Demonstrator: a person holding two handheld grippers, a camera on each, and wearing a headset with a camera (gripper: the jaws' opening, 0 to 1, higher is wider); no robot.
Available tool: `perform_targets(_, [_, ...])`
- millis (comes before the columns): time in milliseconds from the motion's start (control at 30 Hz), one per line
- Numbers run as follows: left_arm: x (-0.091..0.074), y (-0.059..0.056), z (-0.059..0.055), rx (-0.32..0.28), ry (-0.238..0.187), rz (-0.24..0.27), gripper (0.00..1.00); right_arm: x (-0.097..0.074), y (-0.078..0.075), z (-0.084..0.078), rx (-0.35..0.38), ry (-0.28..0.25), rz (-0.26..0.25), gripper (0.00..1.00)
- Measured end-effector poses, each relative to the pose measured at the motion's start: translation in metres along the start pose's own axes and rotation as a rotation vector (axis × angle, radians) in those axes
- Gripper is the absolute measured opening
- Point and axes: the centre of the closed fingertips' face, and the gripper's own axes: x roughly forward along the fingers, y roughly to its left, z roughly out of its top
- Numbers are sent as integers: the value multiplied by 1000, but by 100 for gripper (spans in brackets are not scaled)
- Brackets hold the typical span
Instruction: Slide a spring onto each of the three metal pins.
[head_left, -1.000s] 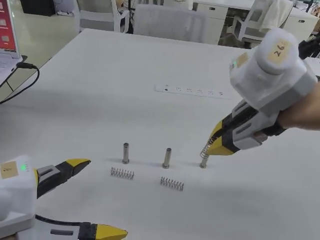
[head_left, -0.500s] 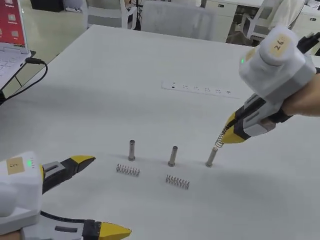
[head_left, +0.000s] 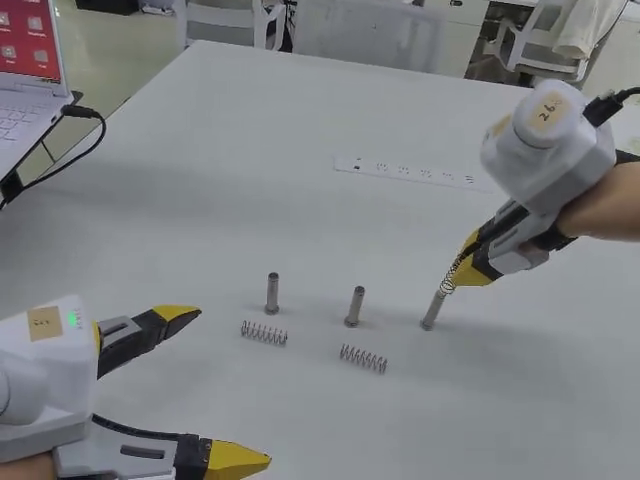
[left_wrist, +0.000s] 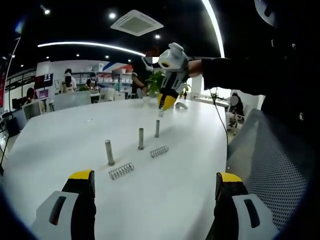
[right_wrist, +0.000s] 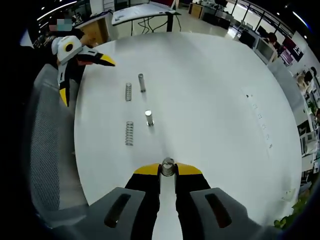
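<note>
Three short metal pins stand in a row on the white table: left pin (head_left: 272, 293), middle pin (head_left: 355, 306), right pin (head_left: 433, 308). My right gripper (head_left: 468, 272) is shut on a spring (head_left: 451, 276) and holds it slanted just above the tip of the right pin; from its own camera the spring (right_wrist: 168, 167) sits between the yellow tips. Two loose springs lie flat in front of the pins, one (head_left: 264, 333) by the left pin, one (head_left: 363, 358) by the middle pin. My left gripper (head_left: 220, 390) hangs open at the near left, with nothing in it.
A white power strip (head_left: 415, 172) lies farther back on the table. A laptop (head_left: 25, 70) with a black cable (head_left: 45, 160) sits at the far left edge. Chairs stand beyond the table's far side.
The right gripper has lifted slightly with the spring, whose lower end now sits at the tip of the right pin. The head camera shifted; the left gripper stays open.
</note>
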Motion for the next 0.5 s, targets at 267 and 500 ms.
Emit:
perform_targets(267, [0,0,-1,-4,2,-1,97,7,-2,-2,13,-1,7,8])
perform_targets(500, [-1,0,-1,-7,6,-1,96,11,-3,-3,16,5,11,8])
